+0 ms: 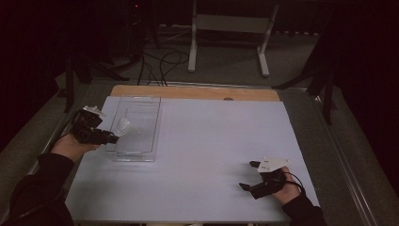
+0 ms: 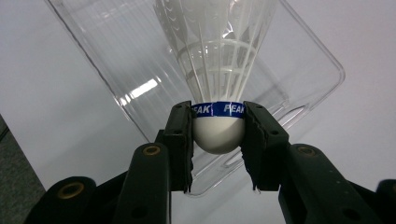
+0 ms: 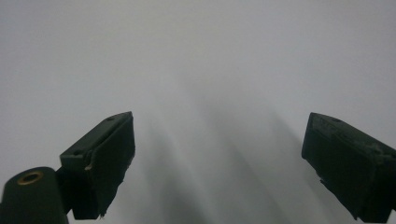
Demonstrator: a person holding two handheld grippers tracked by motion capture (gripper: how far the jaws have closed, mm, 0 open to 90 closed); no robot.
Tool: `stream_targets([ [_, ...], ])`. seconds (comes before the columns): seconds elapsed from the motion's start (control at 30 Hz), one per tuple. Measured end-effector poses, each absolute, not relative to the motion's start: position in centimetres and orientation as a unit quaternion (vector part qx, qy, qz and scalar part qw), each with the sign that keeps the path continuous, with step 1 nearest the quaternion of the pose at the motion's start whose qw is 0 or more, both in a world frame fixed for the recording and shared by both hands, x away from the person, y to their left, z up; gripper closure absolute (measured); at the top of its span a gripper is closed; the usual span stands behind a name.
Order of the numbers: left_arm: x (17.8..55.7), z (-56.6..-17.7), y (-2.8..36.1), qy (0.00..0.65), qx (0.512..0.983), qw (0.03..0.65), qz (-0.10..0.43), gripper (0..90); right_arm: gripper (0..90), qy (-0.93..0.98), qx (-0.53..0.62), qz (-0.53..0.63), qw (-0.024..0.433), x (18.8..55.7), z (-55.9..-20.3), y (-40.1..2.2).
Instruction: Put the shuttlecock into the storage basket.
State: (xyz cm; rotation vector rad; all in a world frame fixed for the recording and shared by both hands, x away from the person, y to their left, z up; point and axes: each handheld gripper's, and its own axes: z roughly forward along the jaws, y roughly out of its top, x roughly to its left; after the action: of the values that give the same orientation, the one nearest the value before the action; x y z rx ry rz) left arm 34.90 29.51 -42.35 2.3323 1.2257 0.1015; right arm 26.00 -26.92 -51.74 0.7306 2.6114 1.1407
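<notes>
A white shuttlecock [image 2: 217, 70] with a blue band around its cork base is pinched between the pads of my left gripper [image 2: 218, 140], feathers pointing away from me. In the high view that left gripper [image 1: 114, 137] holds the shuttlecock [image 1: 123, 126] just over the left rim of a clear plastic tray [image 1: 141, 155]. The clear tray [image 2: 322, 60] lies beneath the shuttlecock in the left gripper view. My right gripper [image 1: 249, 175] rests low at the table's near right with its jaws wide apart and nothing between them; its own view shows the right gripper [image 3: 219, 168] over bare white tabletop.
The white table sheet [image 1: 211, 141] spreads between the tray and the right hand. A strip of wooden board [image 1: 188, 92] shows at the far edge. Beyond it stand a white metal frame [image 1: 230, 28], cables on the floor and dark stands at both sides.
</notes>
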Motion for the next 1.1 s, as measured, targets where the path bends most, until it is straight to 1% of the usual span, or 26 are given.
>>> stream_targets([
  [0.37, 35.4, -43.6, 29.0, 0.448, 0.870, 0.204, 0.036, 65.7, 9.6, 0.883, 0.248, 0.386, 0.099, 26.0, -51.7, -26.9],
  [0.8, 35.4, -43.7, 28.5, 0.450, 0.873, 0.181, 0.050, 64.7, 9.6, 0.883, 0.248, 0.386, 0.097, 26.0, -51.7, -26.9],
  [0.83, 35.4, -43.7, 28.4, 0.450, 0.873, 0.178, 0.052, 61.3, 9.6, 0.883, 0.248, 0.386, 0.096, 26.0, -51.8, -26.9],
  [0.87, 35.3, -43.6, 28.3, 0.451, 0.873, 0.176, 0.055, 61.3, 9.6, 0.883, 0.248, 0.386, 0.096, 26.0, -51.8, -26.9],
  [0.9, 35.3, -43.4, 28.2, 0.456, 0.870, 0.176, 0.061, 54.2, 9.6, 0.883, 0.249, 0.386, 0.094, 26.0, -51.8, -26.9],
  [0.93, 35.3, -43.4, 28.2, 0.456, 0.870, 0.176, 0.061, 49.9, 9.6, 0.883, 0.249, 0.386, 0.094, 26.0, -51.8, -26.9],
  [0.97, 35.3, -43.2, 28.3, 0.462, 0.866, 0.179, 0.065, 47.0, 9.6, 0.883, 0.249, 0.386, 0.094, 26.0, -51.8, -26.9],
  [1.0, 35.3, -43.2, 28.3, 0.462, 0.866, 0.179, 0.065, 41.4, 9.6, 0.883, 0.249, 0.386, 0.094, 26.0, -51.8, -26.9],
  [1.07, 35.3, -43.1, 28.3, 0.465, 0.865, 0.178, 0.063, 35.6, 9.6, 0.883, 0.249, 0.387, 0.094, 26.0, -51.7, -26.9],
  [1.1, 35.2, -43.1, 28.3, 0.468, 0.863, 0.180, 0.062, 31.4, 9.6, 0.883, 0.249, 0.387, 0.094, 26.0, -51.7, -26.9],
])
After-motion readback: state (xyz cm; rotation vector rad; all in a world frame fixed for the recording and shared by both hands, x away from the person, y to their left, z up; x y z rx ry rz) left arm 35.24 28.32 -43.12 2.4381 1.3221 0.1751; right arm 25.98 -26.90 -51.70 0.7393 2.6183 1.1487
